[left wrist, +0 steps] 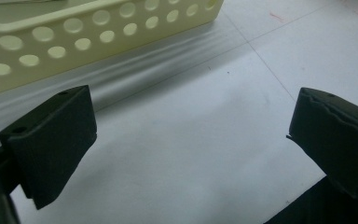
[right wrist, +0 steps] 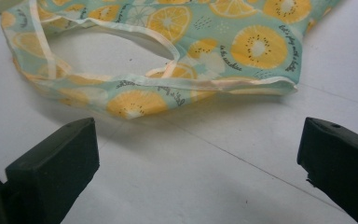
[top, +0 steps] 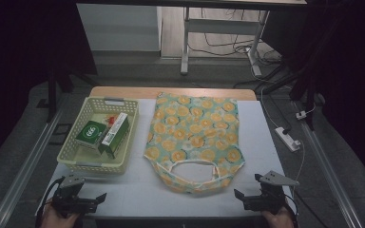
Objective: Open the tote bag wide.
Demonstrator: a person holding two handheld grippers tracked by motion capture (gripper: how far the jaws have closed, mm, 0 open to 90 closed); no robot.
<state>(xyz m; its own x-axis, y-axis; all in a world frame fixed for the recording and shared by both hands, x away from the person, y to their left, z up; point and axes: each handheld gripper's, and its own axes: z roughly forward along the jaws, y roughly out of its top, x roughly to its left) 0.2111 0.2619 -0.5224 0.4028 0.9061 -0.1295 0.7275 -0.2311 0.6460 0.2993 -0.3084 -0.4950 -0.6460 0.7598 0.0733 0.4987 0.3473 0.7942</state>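
Both grippers sit at the near edge of the table, one in each of my hands, and each has its jaws spread wide with nothing between them. Left gripper [top: 83, 199] rests on the white table cover [top: 123, 194] just in front of the cream basket [top: 71, 159]; in the left gripper view its two black pads stand far apart over bare white surface, and the basket's perforated wall [left wrist: 74, 32] runs across the top, close but not touching. Right gripper [top: 254, 197] is at the near right, angled toward the fruit-print bag [top: 195, 133]. In the right gripper view the bag's near hem and pale handle loop [right wrist: 135, 70] lie just beyond the open jaws, apart from them, with white cover between.

That bag lies flat in the middle of the table, its handle opening toward me and its closed end at the far edge. Beside it on my left the basket holds a green and white box [top: 113, 135] lying lengthwise and a smaller green box [top: 91, 132] against it; something red and white shows behind them, too small to make out.
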